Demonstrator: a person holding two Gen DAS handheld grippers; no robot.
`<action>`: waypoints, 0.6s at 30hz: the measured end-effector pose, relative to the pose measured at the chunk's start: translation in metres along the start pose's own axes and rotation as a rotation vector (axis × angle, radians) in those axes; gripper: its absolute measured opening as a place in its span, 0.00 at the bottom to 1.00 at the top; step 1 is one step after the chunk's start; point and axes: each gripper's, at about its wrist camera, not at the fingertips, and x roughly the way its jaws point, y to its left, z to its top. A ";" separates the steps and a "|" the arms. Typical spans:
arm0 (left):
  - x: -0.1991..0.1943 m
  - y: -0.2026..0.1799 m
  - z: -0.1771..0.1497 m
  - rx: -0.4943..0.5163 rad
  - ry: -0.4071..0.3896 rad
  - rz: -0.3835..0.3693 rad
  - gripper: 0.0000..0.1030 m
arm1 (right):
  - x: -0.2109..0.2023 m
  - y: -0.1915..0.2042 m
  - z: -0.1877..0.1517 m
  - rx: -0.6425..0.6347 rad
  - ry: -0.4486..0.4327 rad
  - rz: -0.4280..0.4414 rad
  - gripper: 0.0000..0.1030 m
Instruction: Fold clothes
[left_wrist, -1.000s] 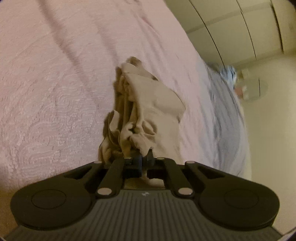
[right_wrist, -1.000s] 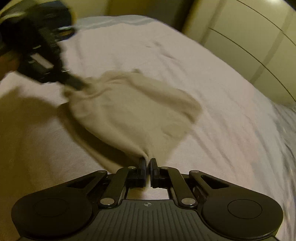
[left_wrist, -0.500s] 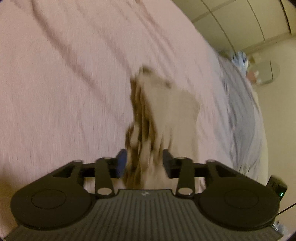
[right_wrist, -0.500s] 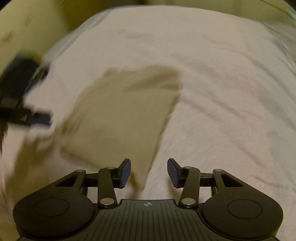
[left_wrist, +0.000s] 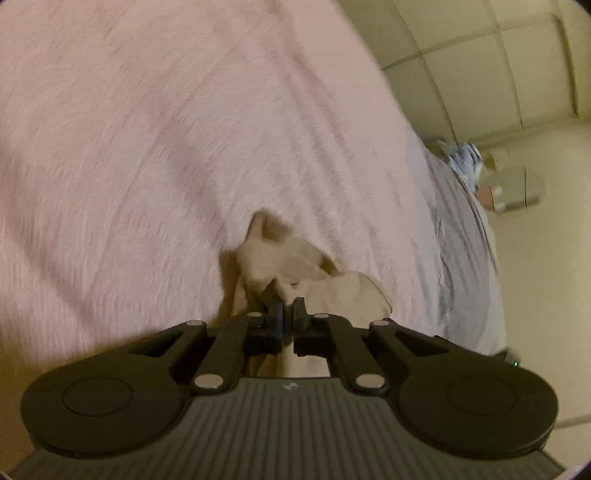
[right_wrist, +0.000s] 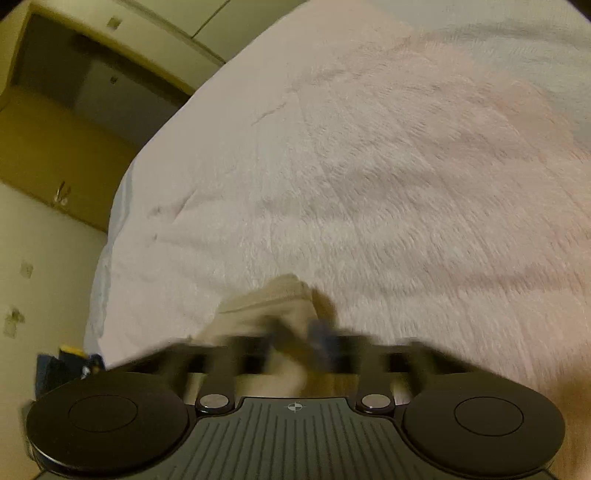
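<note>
Half a second before, my left gripper (left_wrist: 288, 308) stood spread; it had since pinched a bunched fold of the beige cotton garment (left_wrist: 295, 273), which lay crumpled on the pink fuzzy bedspread (left_wrist: 147, 147). My right gripper (right_wrist: 295, 334) was blurred over the cloth, so I could not tell its state.

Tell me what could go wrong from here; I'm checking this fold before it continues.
1. The left hand-held gripper pinches a bunched wad of the beige garment, so several layers may lift together and fold crookedly.
2. The right hand-held gripper is motion-blurred over the cloth; its grip cannot be confirmed and may miss the edge.
</note>
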 end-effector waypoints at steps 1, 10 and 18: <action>0.001 -0.003 0.000 0.052 -0.008 0.011 0.01 | 0.002 0.002 0.001 -0.027 -0.011 -0.003 0.05; 0.006 -0.016 -0.007 0.254 -0.090 0.182 0.10 | 0.012 0.012 -0.010 -0.200 -0.017 -0.139 0.18; -0.003 -0.060 0.000 0.288 -0.051 0.054 0.08 | -0.016 0.062 -0.028 -0.496 0.000 -0.094 0.24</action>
